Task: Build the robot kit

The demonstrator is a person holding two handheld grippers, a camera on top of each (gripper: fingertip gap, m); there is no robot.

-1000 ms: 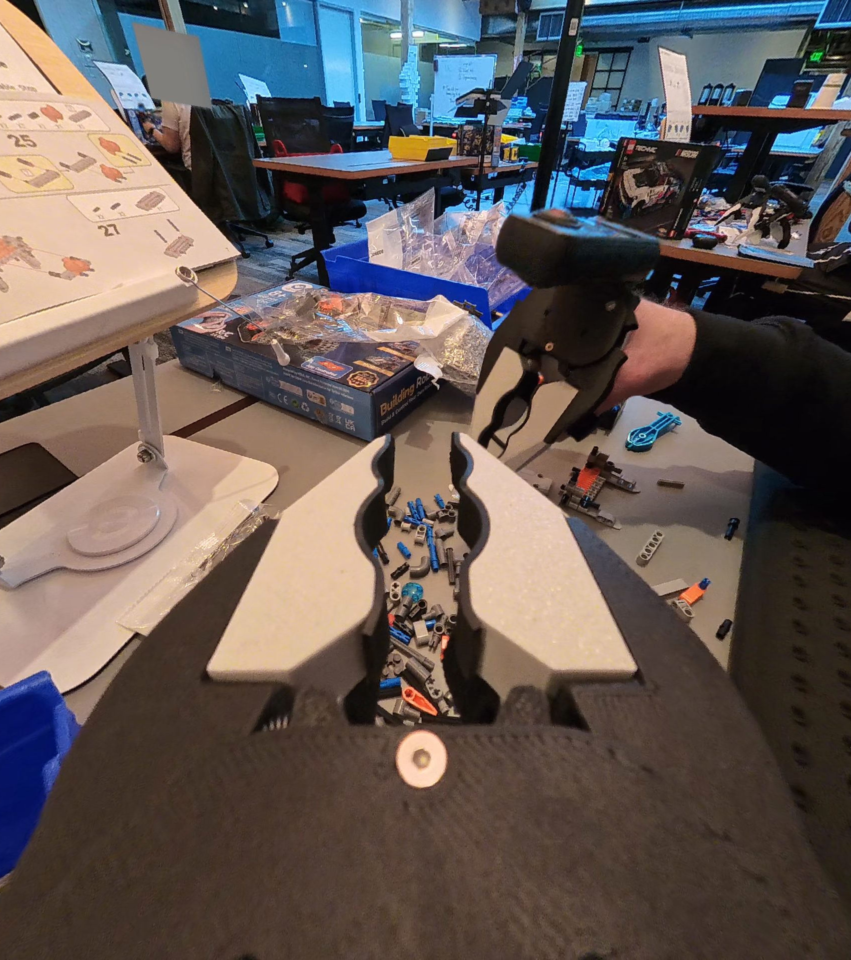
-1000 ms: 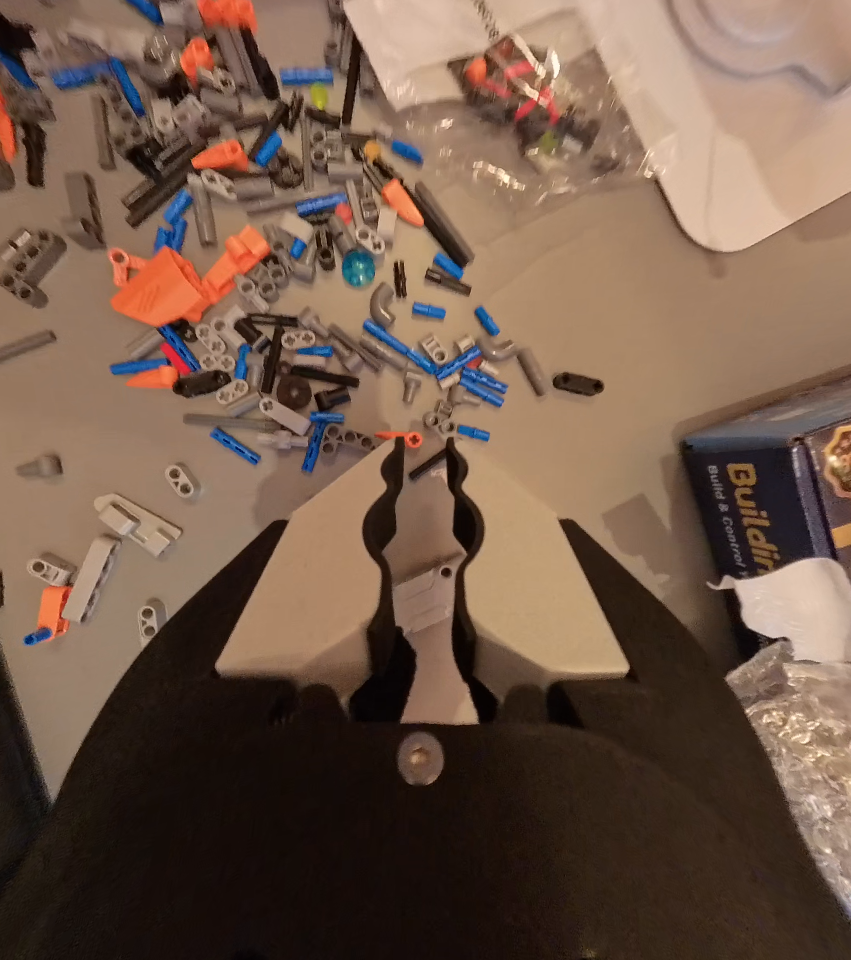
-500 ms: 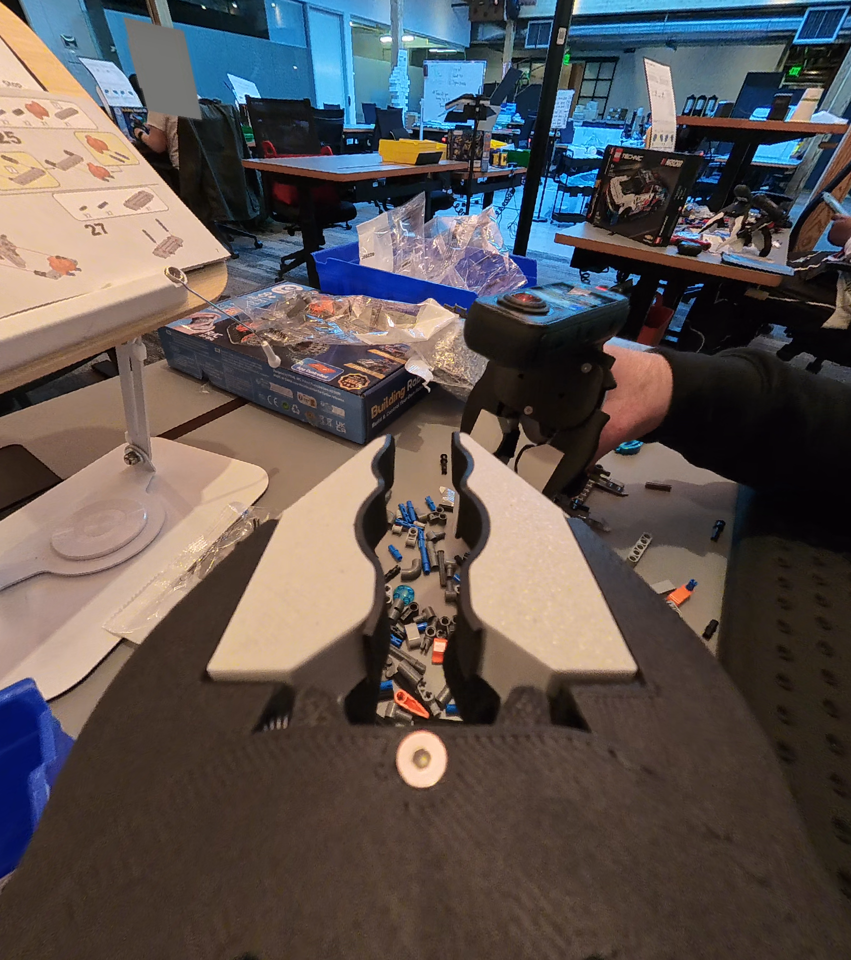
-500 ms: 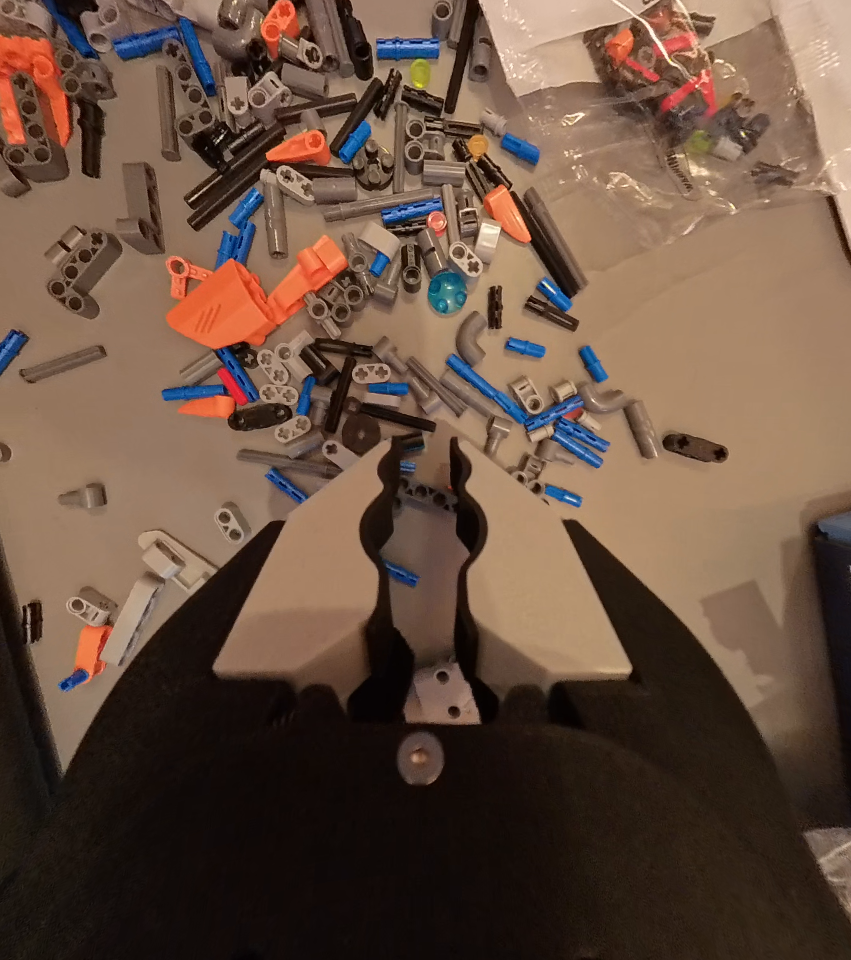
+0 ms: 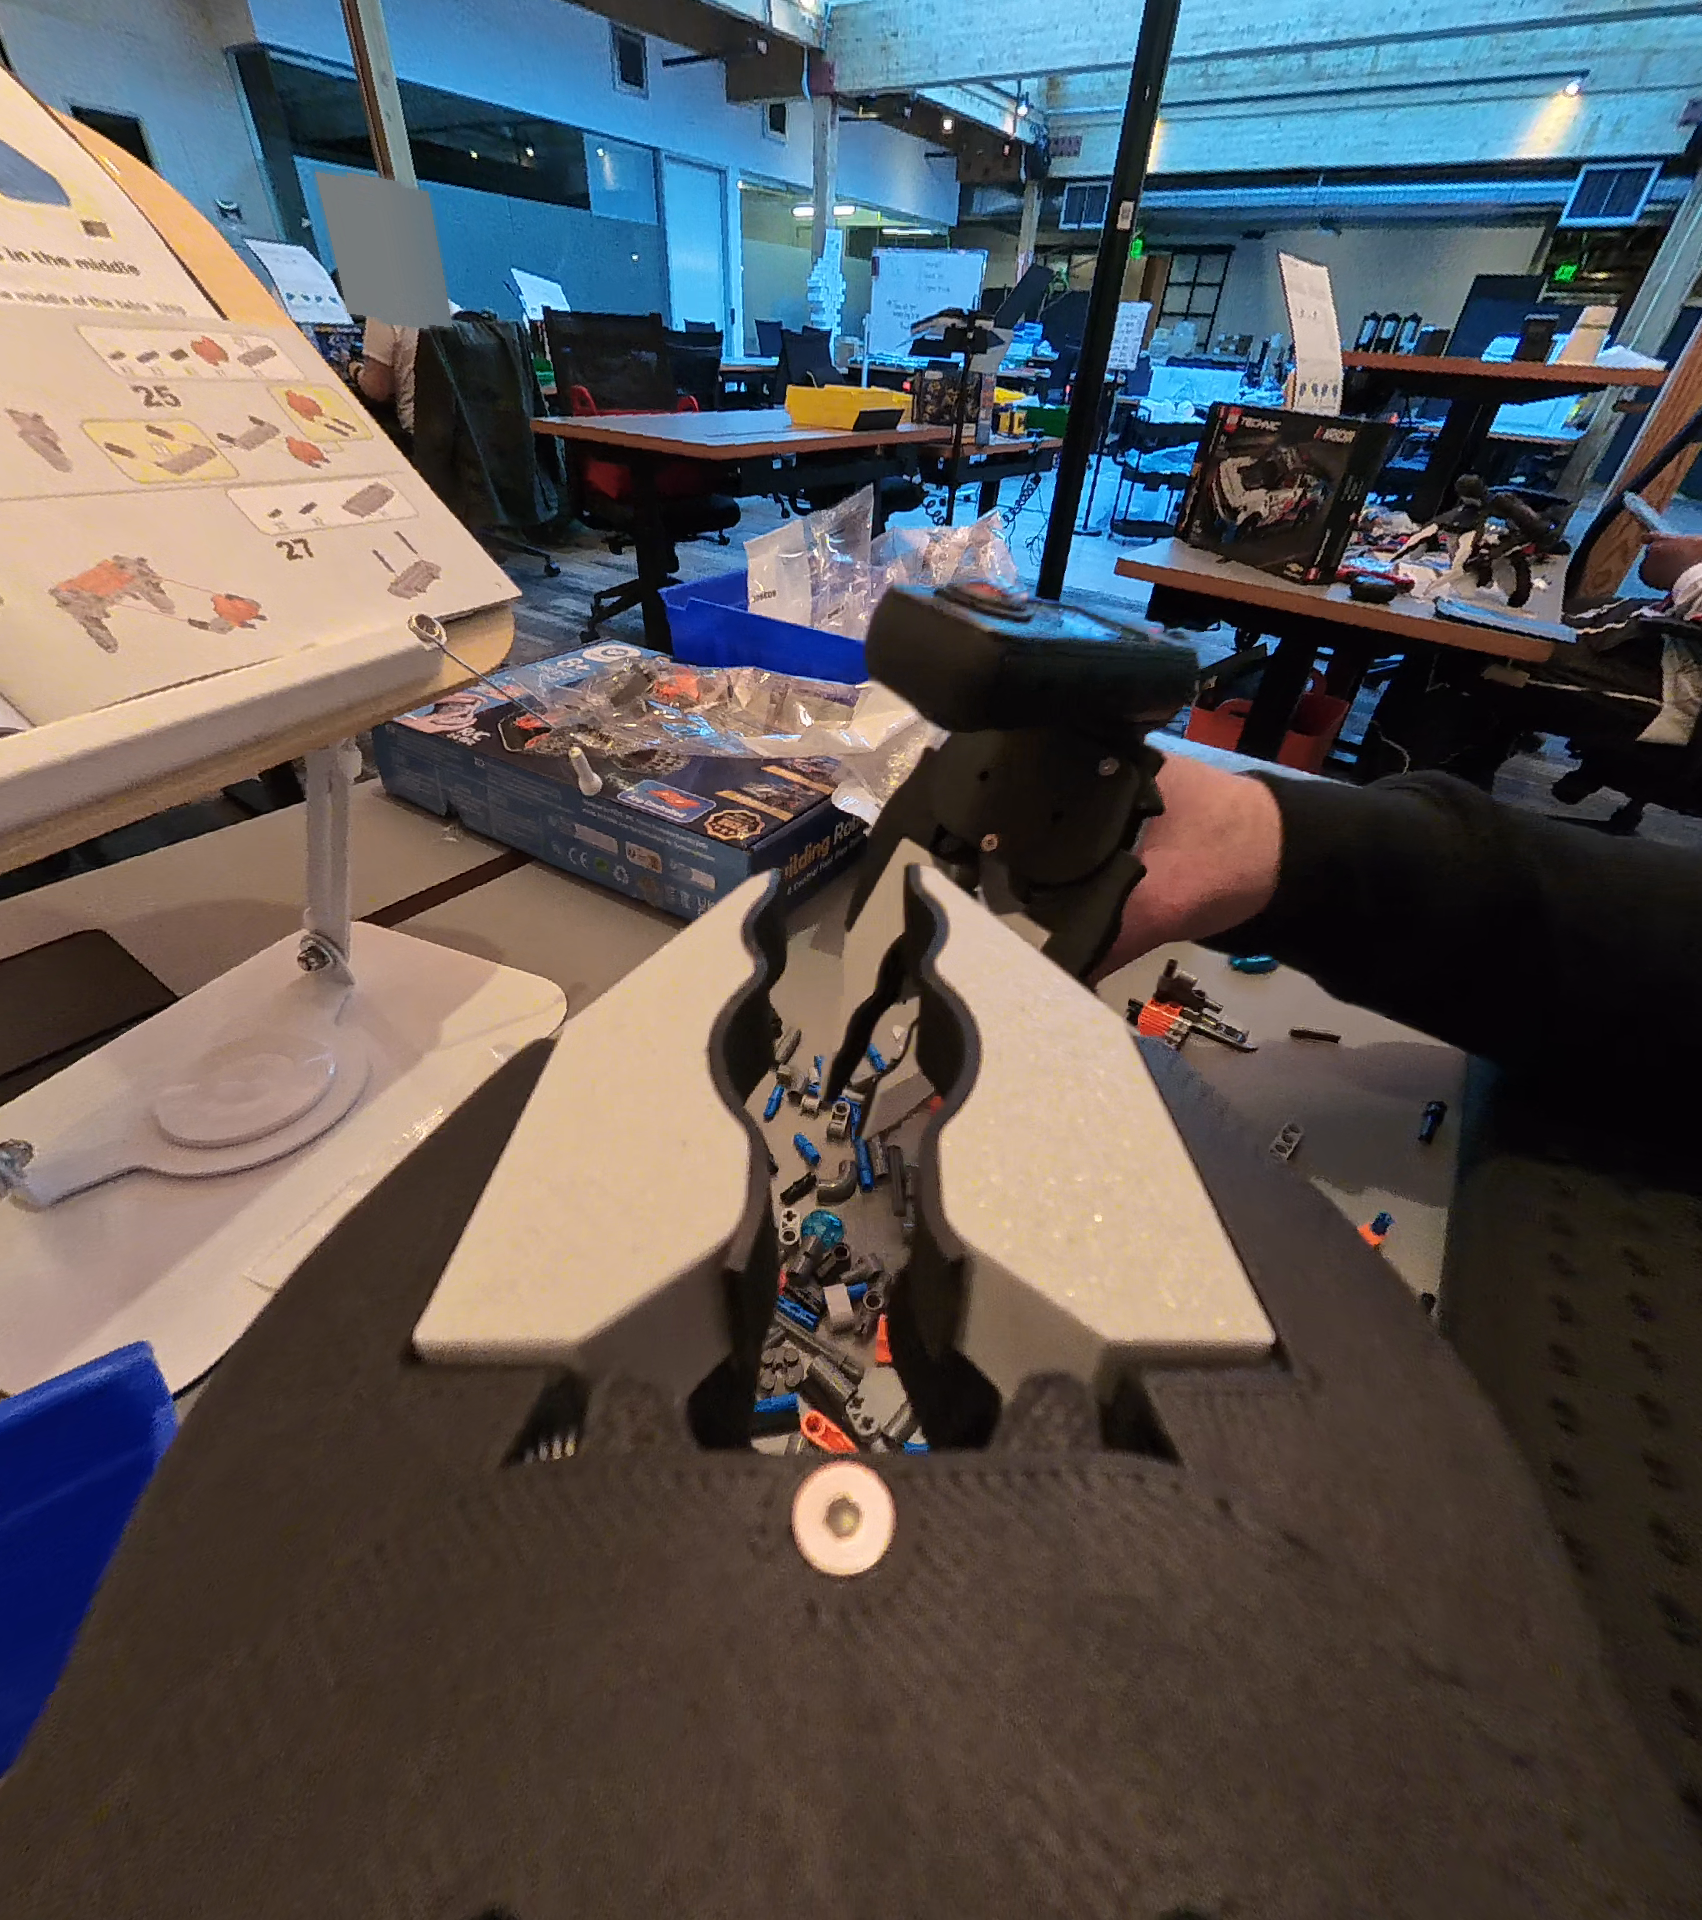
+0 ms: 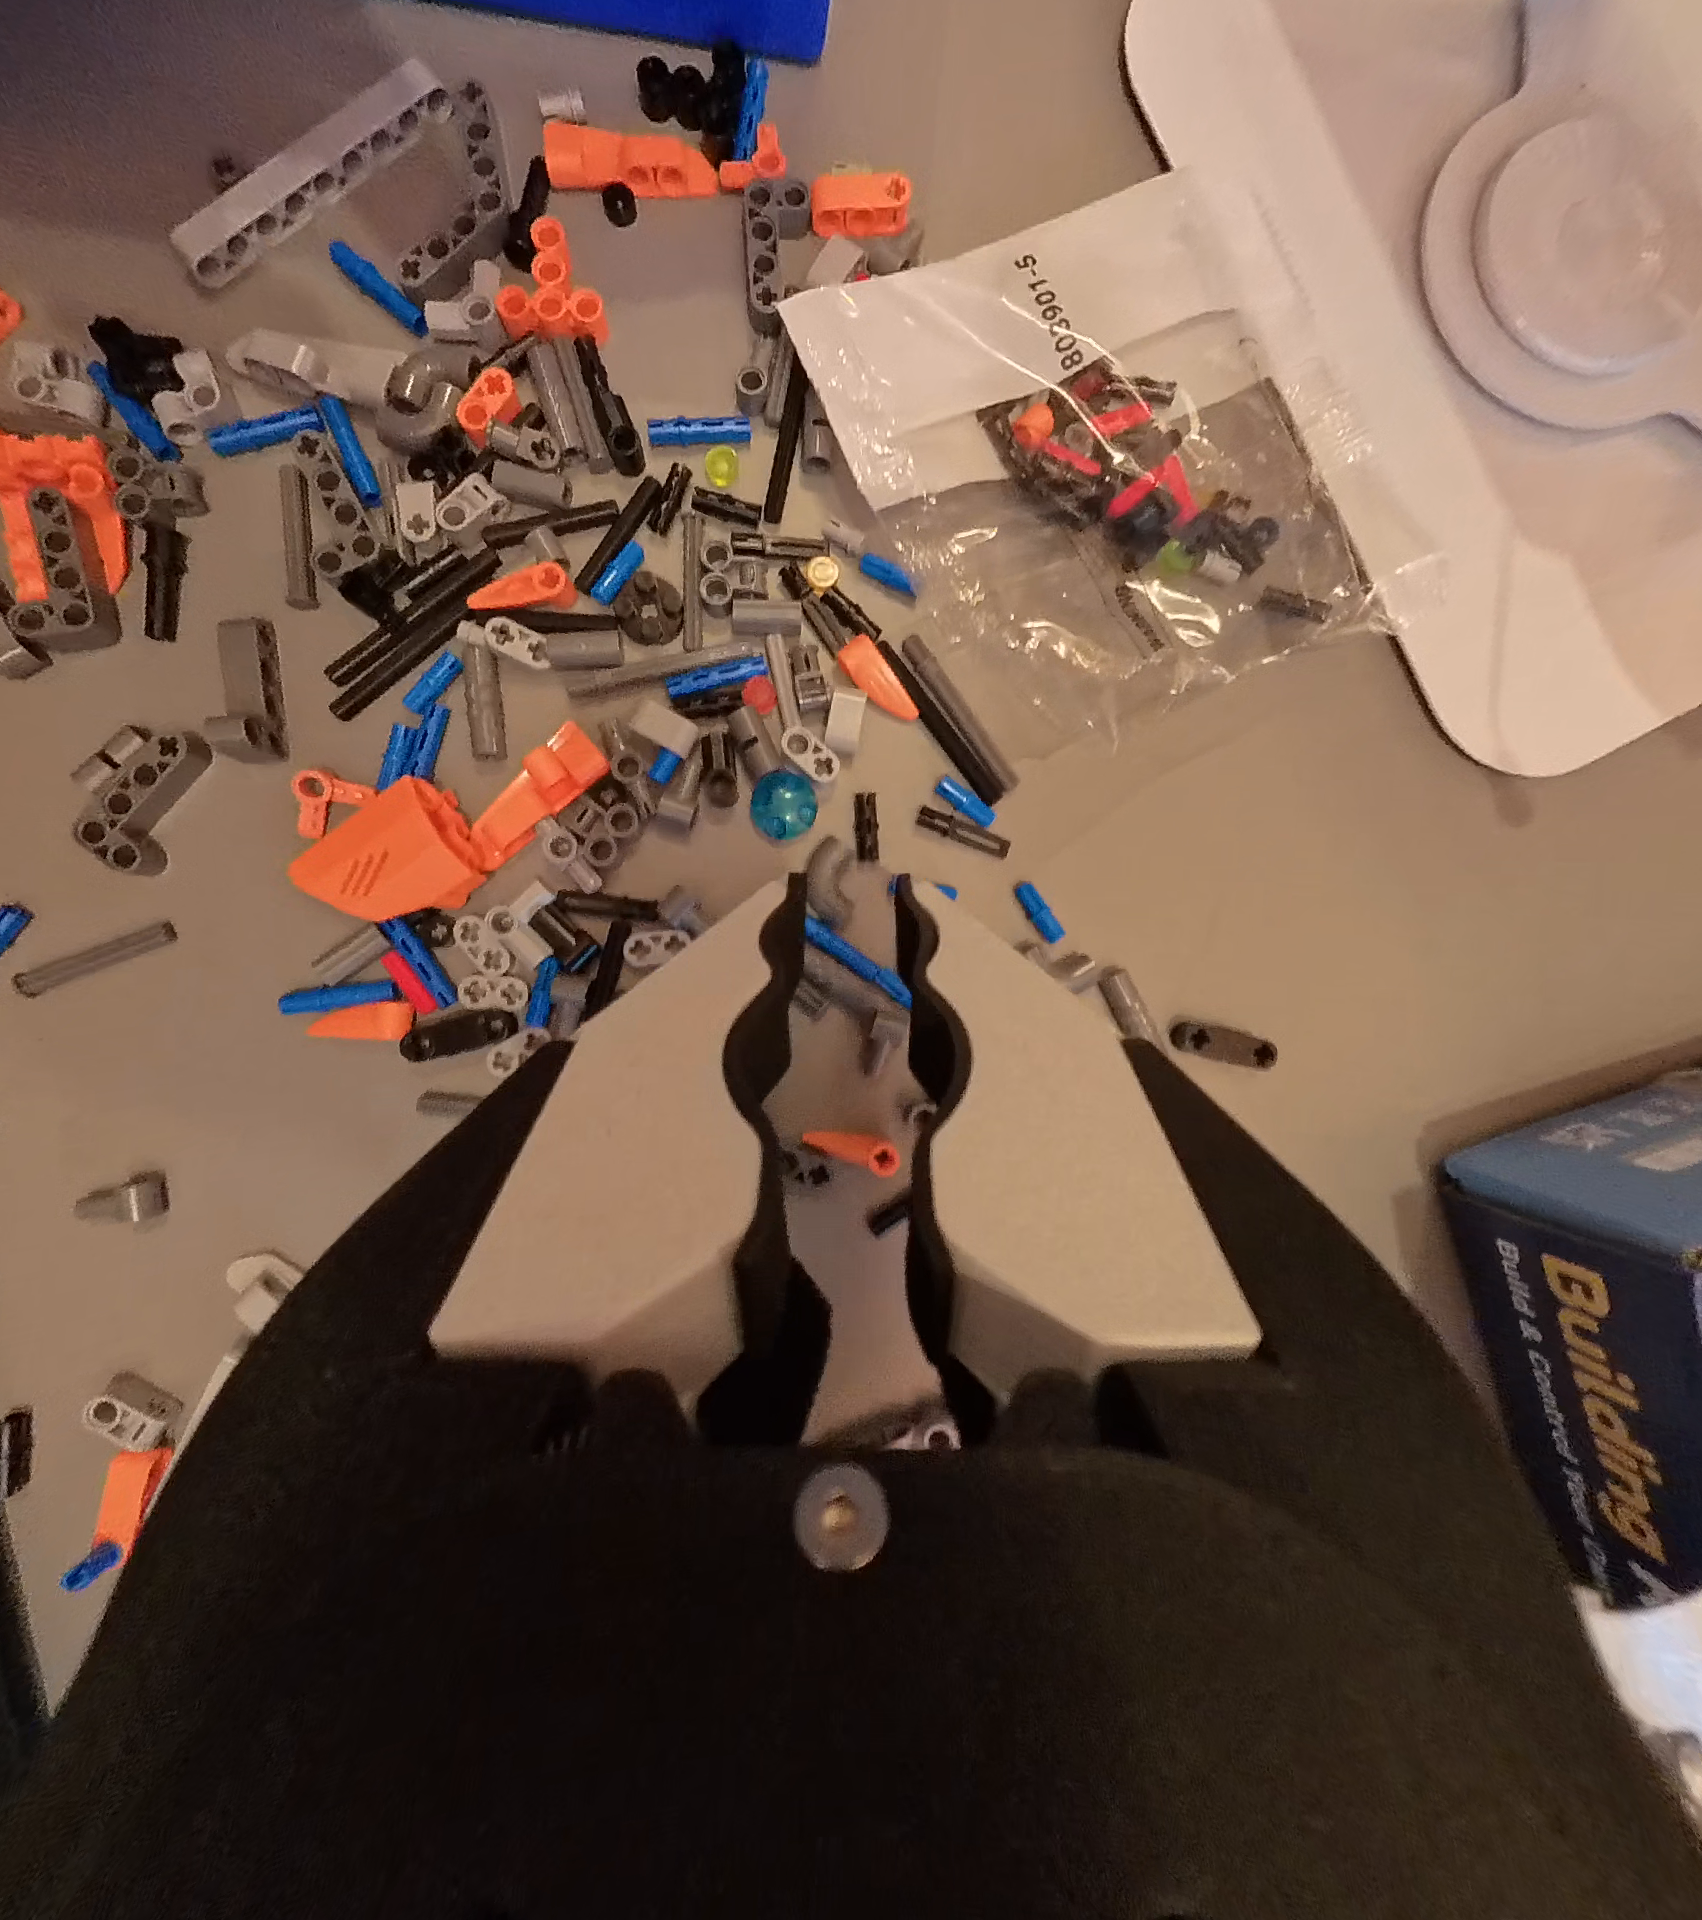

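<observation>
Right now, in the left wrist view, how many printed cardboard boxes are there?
2: a blue box on the near table under plastic bags, a black box on a far desk. Others may be hidden.

Right gripper [image 6: 849,894] parted, empty, tips down over loose building-toy parts [image 6: 535,665] scattered on grey table [image 6: 1242,935]; blue pin [image 6: 852,961] and orange pin [image 6: 852,1151] lie between its fingers. Left gripper [image 5: 842,909] parted, empty, above the same pile.

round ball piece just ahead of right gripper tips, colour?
Translucent teal-blue ball; clearest in the right wrist view.
</observation>
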